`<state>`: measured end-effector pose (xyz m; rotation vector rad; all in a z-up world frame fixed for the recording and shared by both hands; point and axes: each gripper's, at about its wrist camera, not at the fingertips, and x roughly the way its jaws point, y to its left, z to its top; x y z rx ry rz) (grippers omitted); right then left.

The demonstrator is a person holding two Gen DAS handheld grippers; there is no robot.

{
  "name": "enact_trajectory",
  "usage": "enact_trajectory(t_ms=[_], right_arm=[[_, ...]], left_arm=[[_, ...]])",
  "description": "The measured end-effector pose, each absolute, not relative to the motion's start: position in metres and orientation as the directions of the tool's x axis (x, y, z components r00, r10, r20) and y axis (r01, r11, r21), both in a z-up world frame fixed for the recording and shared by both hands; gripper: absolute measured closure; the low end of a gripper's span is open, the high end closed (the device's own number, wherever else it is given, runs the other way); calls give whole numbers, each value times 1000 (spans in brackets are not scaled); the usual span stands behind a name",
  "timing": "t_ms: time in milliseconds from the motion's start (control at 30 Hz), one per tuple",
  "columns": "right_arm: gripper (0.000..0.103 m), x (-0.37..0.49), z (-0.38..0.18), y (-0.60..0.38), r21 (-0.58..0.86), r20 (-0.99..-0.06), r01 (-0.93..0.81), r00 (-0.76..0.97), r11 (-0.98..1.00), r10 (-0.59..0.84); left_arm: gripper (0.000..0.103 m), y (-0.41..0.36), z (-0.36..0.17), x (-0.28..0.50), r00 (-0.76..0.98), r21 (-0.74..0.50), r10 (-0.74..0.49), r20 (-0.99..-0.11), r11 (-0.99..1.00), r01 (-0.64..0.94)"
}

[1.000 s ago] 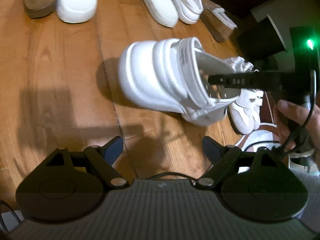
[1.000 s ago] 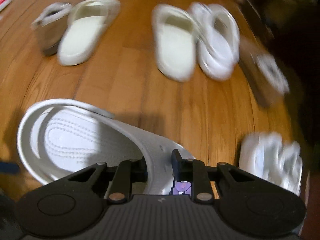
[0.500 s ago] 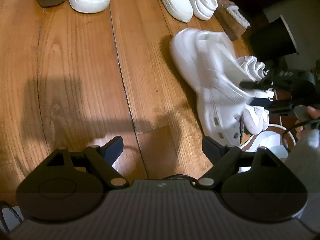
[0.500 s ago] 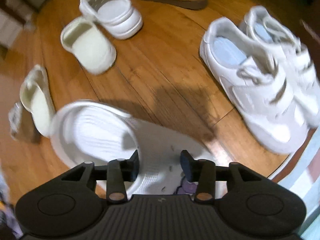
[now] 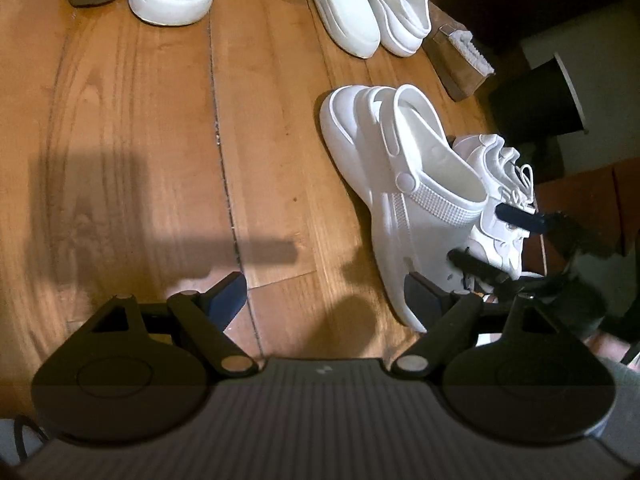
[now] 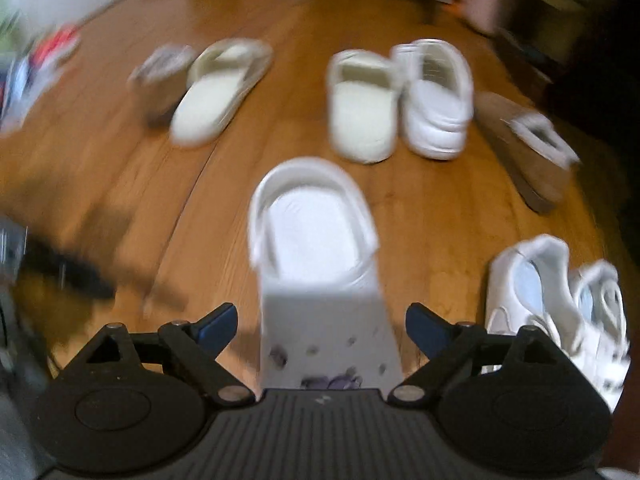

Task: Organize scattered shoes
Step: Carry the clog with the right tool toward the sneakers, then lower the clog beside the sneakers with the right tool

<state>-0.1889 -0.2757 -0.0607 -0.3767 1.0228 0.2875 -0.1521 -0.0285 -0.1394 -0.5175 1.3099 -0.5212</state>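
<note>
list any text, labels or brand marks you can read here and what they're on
None can be read.
Left claw: a small pale mark on its body, too small to read.
Clog: charms on the toe, blurred, no letters legible.
Sneakers: no print visible.

My left gripper (image 5: 323, 296) gapes empty over the wooden floor (image 5: 132, 152); a white clog (image 5: 400, 196) lies at two o'clock.

White clog (image 5: 404, 196), white sneakers (image 6: 560, 304), cream slipper (image 5: 348, 4), tan boot (image 6: 528, 152), on orange-brown wooden floor (image 5: 132, 140)
</note>
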Motion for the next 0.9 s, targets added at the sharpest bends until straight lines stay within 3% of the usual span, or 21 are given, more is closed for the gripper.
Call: enact_trajectory(t_ms=[133,267,500,900], right_arm=[[11,-191,-80,-260,-274,-859,-467,512,841,5],[9,-180,-92,-263,-287,-855,-446,519,848,-17],[9,-151,-110,-272,-180,-878,-407,477,895,41],[11,-156,-94,-298,-154,-850,-247,526,957,-2]], left_arm=[[17,-38,-144,-152,154,-629,-631,-760,774,71],[17,-45,-147,-152,141,-597,-603,-785,798,84],[17,-44,-149,-151,142,-601,-603,-785,797,61],[16,-37,-147,-153,139,-617,-617,-775,786,44]])
